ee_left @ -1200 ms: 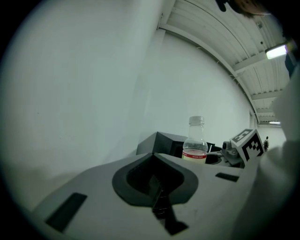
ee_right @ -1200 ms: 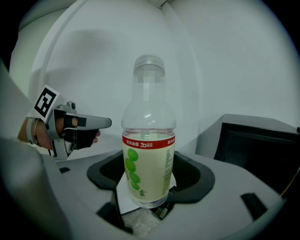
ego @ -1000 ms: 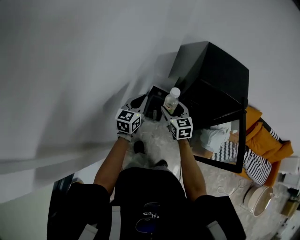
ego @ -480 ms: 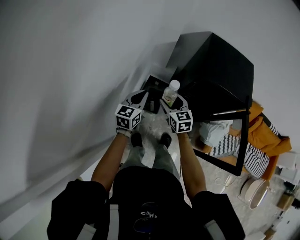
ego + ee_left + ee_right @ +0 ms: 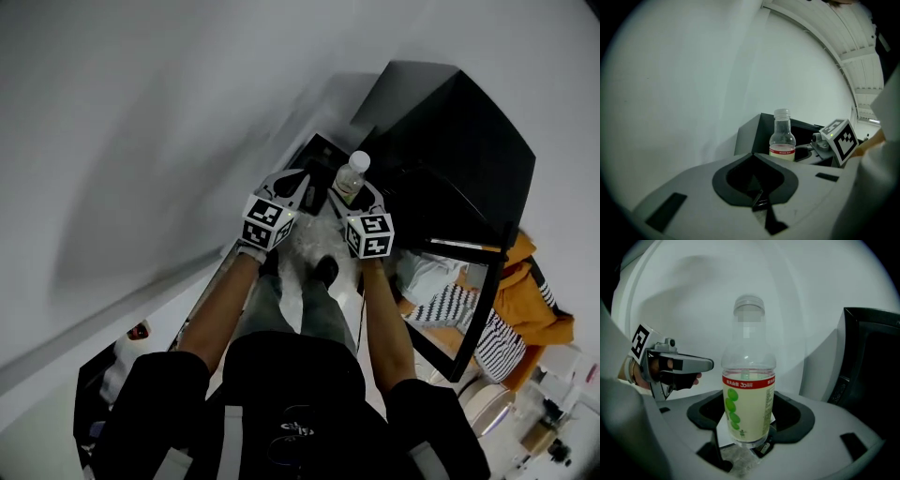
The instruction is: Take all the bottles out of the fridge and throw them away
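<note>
A clear bottle with a white cap, a red band and pale liquid stands upright between the jaws of my right gripper, which is shut on its lower part. In the head view the bottle is held just right of a black open-topped bin against the white wall. My left gripper hangs beside it on the left, jaws together with nothing between them. From the left gripper the bottle shows in front of the bin.
The black fridge stands right of the bin, its door swung open toward me. Orange and striped items lie on the floor beyond the door. The white wall runs along the left. My feet are on a speckled floor.
Both grippers and the bottle have come closer to the bin, and the person has stepped forward. The right gripper's hold on the bottle is the same.
</note>
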Demonstrator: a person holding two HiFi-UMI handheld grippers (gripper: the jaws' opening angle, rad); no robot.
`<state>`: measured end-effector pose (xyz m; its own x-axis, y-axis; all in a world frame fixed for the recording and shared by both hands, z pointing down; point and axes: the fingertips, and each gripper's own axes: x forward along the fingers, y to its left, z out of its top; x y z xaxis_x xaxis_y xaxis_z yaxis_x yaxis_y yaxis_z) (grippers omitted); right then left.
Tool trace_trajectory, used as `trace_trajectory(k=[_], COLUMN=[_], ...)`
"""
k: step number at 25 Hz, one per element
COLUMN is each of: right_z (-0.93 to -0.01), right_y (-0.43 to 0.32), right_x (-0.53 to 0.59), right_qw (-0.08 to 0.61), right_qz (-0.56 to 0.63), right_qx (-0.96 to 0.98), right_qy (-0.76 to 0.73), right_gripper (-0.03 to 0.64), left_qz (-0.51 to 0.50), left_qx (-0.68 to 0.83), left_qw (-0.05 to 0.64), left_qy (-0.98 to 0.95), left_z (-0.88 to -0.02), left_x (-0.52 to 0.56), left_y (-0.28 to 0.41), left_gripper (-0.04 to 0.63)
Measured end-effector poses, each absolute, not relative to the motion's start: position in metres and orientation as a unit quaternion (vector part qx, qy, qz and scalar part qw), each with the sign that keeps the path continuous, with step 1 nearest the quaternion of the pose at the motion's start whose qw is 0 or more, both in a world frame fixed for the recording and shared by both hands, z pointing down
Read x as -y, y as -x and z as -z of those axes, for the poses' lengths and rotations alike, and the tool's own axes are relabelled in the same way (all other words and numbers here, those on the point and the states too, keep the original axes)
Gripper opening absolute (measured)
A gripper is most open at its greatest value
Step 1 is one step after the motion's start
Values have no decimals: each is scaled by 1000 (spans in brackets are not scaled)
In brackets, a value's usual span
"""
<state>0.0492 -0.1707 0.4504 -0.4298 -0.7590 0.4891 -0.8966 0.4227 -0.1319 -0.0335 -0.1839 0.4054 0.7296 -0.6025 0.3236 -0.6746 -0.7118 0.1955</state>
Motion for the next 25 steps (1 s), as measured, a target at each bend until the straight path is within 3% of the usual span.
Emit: trace_trajectory(k=[25], right_z=[-662], right_y=[-35], right_x=[201], right_qw=[172], right_qz=[-228], right_qx=[823], right_qy=[-492], right_gripper=[313], left_qz=[-218], left_qx=[298], left_qw=[100], left_qy=[-924], left_z=[-610], left_x=[173], left_y=[14], left_gripper=[2])
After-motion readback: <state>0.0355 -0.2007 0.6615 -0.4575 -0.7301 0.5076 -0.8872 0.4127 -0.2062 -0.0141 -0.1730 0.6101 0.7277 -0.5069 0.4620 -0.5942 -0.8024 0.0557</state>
